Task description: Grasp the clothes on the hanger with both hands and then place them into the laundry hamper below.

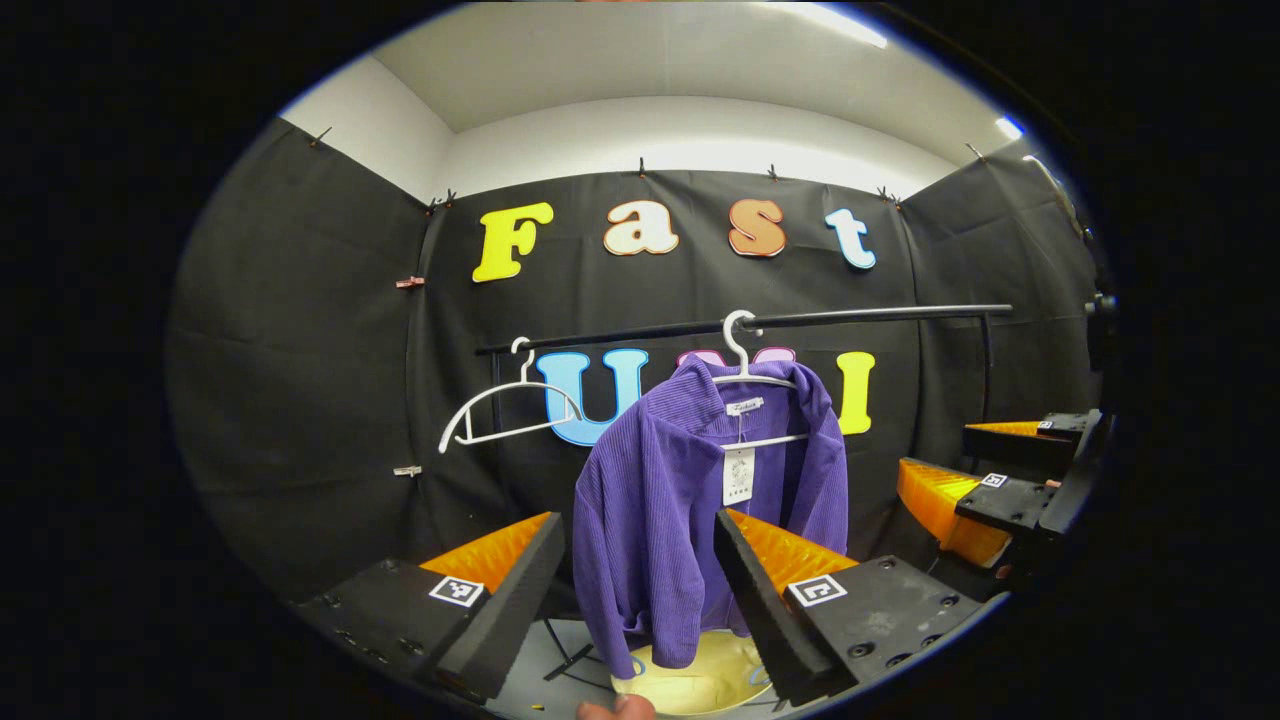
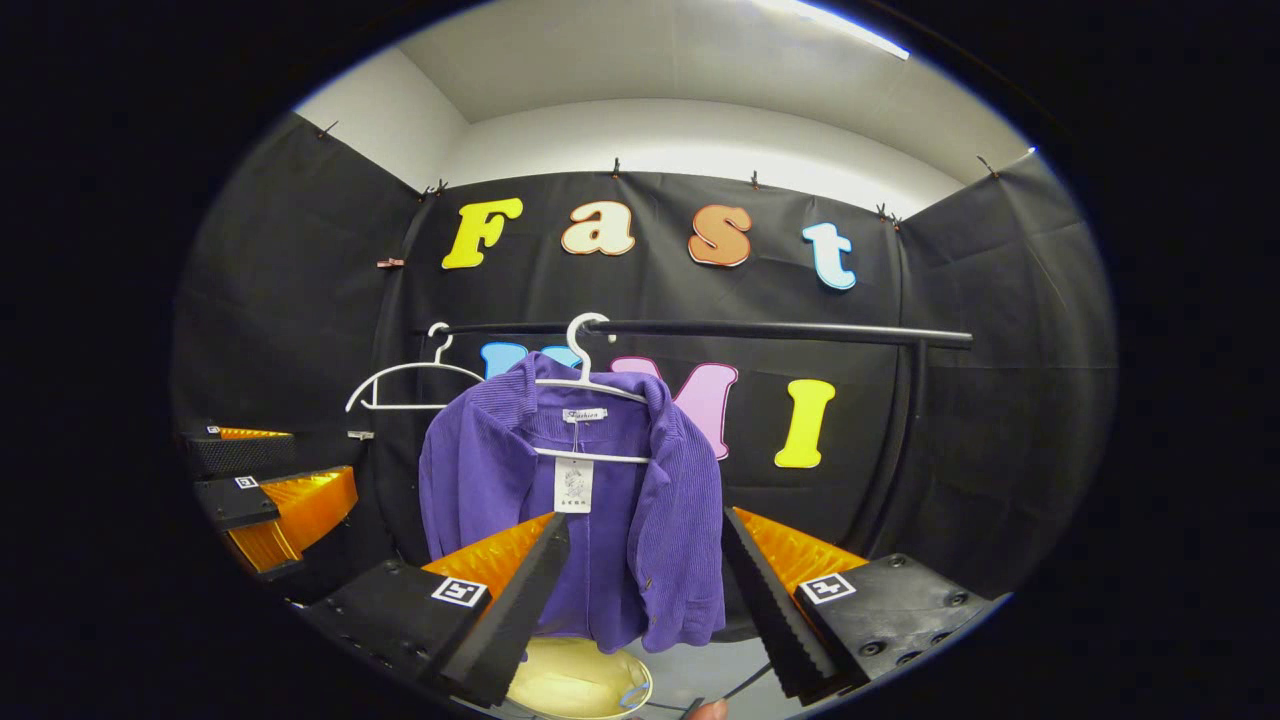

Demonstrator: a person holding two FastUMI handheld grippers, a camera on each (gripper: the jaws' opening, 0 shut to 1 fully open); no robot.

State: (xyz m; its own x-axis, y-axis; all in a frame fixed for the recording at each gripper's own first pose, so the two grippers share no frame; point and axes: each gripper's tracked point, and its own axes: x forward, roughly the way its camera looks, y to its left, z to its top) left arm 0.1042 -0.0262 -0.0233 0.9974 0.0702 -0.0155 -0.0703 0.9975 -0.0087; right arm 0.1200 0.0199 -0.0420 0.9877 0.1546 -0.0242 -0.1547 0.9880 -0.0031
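A purple corduroy jacket [image 1: 690,500] hangs on a white hanger [image 1: 752,378] from a black rail [image 1: 860,317], above a pale yellow laundry hamper [image 1: 700,680]. An empty white hanger [image 1: 505,410] hangs on the rail to the jacket's left. The left gripper [image 1: 640,575] stands wide open, holding nothing, short of the jacket. In the right gripper view the right gripper [image 2: 645,580] is likewise wide open and empty. The left gripper view shows the right gripper's fingers [image 1: 940,500] at its right edge; the right gripper view shows the left gripper's at its left edge.

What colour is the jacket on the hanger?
Purple, with a ribbed texture; the jacket shows best in the right gripper view.
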